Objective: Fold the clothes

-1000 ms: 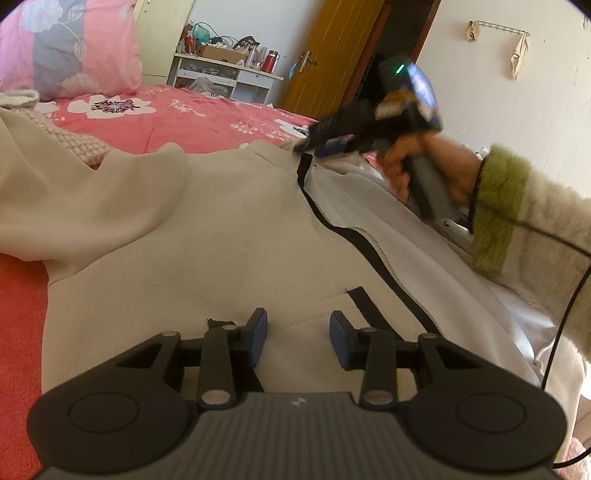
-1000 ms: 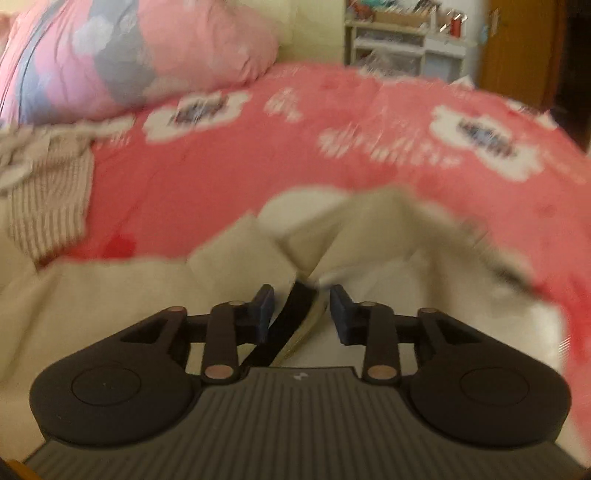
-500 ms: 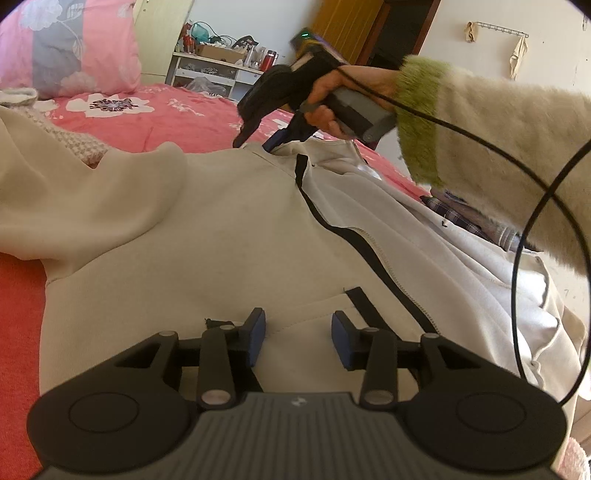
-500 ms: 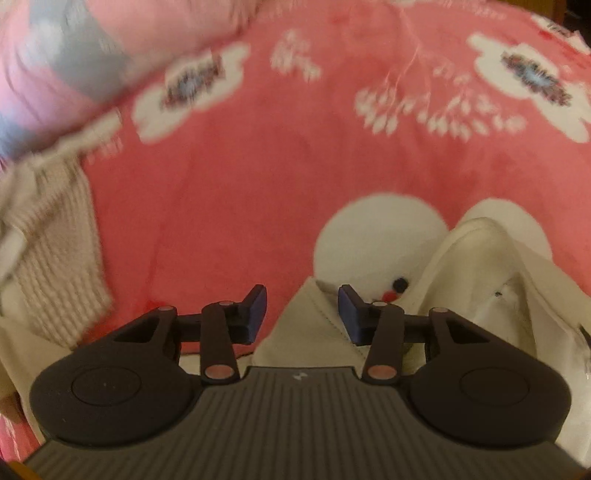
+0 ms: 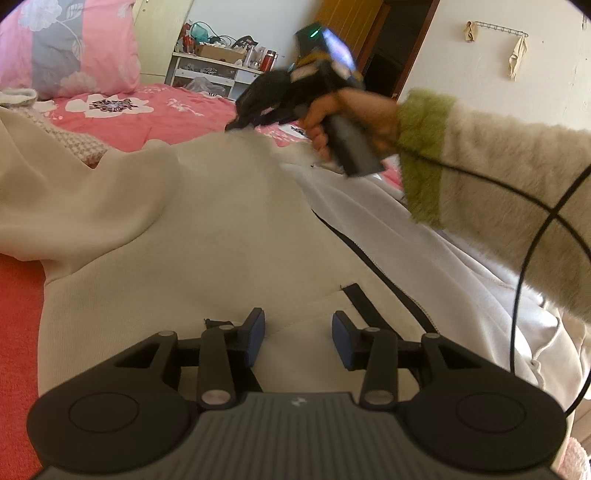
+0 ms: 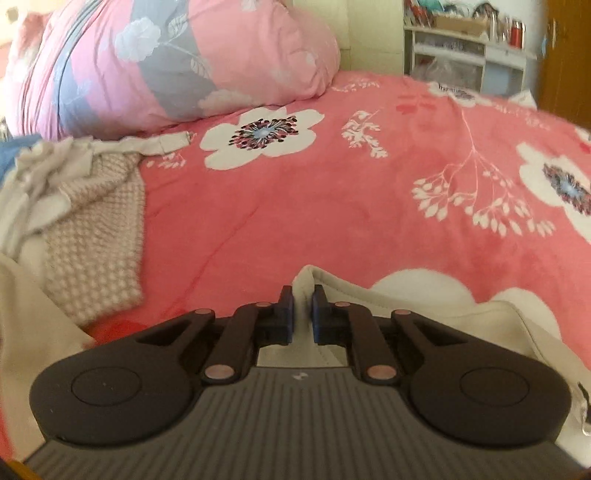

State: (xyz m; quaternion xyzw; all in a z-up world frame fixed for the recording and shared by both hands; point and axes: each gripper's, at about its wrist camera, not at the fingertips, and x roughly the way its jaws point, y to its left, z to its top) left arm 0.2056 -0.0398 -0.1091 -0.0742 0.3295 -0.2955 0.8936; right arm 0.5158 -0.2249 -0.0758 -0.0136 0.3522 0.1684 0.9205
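- A cream zip-up hoodie [image 5: 221, 236] lies spread front-up across a bed covered by a pink floral bedspread [image 6: 369, 192], its dark zipper line [image 5: 373, 258] running down the middle.
- The left claw [image 5: 297, 332] hangs low over the hoodie's lower front with its blue pads [image 5: 255, 332] standing apart; a shallow ridge of cloth runs between them, but the pads press on nothing.
- The right claw [image 6: 303, 314] is closing on a raised fold at the hoodie's top edge [image 6: 306, 280]; the cream cloth sits pinched between its blue pads [image 6: 288, 314].
- Seen from the left wrist camera, the right claw [image 5: 236, 123] meets the far end of the garment, where the fabric peaks up to it.
- A hand [image 5: 351, 114] wraps the claw's grey handle, and a fuzzy cream sleeve with a green cuff [image 5: 480, 177] reaches in from the right, with a black cable [image 5: 532, 251] looping across it.
- A pink-and-white knitted garment [image 6: 92, 236] lies crumpled on the bedspread to the left of the hoodie.
- A pink and grey flowered pillow [image 6: 177, 62] rests at the head of the bed.
- A white shelf unit [image 5: 218, 70] crowded with small items stands near an orange-brown door [image 5: 347, 33] beyond the bed.
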